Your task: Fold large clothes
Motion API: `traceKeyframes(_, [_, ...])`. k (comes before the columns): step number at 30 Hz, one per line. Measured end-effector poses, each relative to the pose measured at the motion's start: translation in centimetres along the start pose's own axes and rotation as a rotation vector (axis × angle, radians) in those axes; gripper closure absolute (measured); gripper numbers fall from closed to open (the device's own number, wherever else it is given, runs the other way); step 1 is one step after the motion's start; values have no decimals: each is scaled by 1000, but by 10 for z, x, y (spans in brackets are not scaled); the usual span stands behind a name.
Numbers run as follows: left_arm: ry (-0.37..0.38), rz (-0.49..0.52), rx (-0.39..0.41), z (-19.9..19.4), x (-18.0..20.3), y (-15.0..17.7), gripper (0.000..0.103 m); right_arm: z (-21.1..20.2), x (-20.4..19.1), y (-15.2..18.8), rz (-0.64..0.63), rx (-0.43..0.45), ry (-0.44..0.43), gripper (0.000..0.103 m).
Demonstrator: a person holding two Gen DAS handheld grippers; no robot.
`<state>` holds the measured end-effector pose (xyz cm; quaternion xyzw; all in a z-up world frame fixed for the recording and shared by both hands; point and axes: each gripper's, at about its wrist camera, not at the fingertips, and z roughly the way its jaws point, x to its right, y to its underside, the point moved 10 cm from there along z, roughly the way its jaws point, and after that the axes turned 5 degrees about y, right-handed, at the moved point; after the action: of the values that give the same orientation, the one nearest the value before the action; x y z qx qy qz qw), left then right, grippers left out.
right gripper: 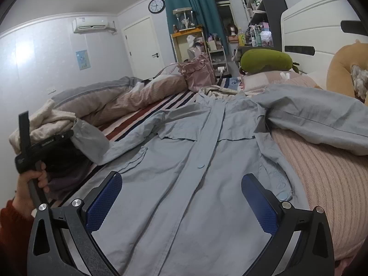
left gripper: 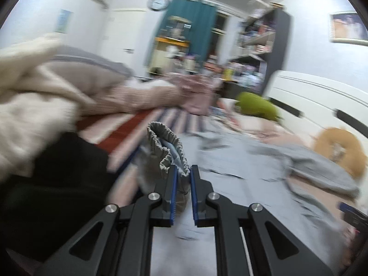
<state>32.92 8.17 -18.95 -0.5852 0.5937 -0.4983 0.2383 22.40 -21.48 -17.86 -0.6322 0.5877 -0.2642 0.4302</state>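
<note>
Clearly, from the left wrist view, the left claw (left gripper: pixel 183 172) is closed narrow on the elastic cuff (left gripper: pixel 165 142) of a sleeve, and the gathered grey-blue cloth stands up between the two blue pads. This picture is blurred, so I cannot tell much more than the striped bed sheet (left gripper: pixel 128 133) behind the cuff and a cream knitted pile (left gripper: pixel 30 115) close on the left.

From the right wrist view, the right claw (right gripper: pixel 181 197) is wide and holds nothing; it hangs just above the lower front of the light blue jacket (right gripper: pixel 184 161). The jacket lies on the bed with its front up and the button strip in the middle. One sleeve (right gripper: pixel 322 119) is spread over the pink ribbed blanket (right gripper: pixel 333 184); the other goes toward the left claw (right gripper: pixel 57 138).

I think the cloth is thin, light and soft, so it will hang and wrinkle; good places to take hold are the cuffs, the hem corners and the shoulders. Open room is small: a rolled duvet (right gripper: pixel 138 96) and a pink bag (right gripper: pixel 200 71) are near the far side, and a green plush pillow (right gripper: pixel 264 61) near the collar.
</note>
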Motion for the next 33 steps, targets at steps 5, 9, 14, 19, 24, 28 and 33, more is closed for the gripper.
traceKeyframes(5, [256,70,-164,19,77,46,95,-1,7,8,10,-18,19,0])
traceKeyframes(9, [363,108,-348,39,109,100,95,5,13,19,4,-52,43,0])
traceKeyframes(14, [390,156,-372,21,118,116,75,25,4,27,-14,-124,18,0])
traceKeyframes(19, [249,182,-287,-23,73,94,58,57,-43,19,-71,-181,-96,0])
traceKeyframes(24, [86,120,-206,-48,17,77,38,120,-99,27,-72,-308,-231,0])
traceKeyframes(28, [32,99,-214,-48,-8,79,35,166,-121,51,-78,-414,-217,0])
traceKeyframes(33, [29,82,-214,-50,-22,87,34,192,-140,66,-126,-448,-197,58])
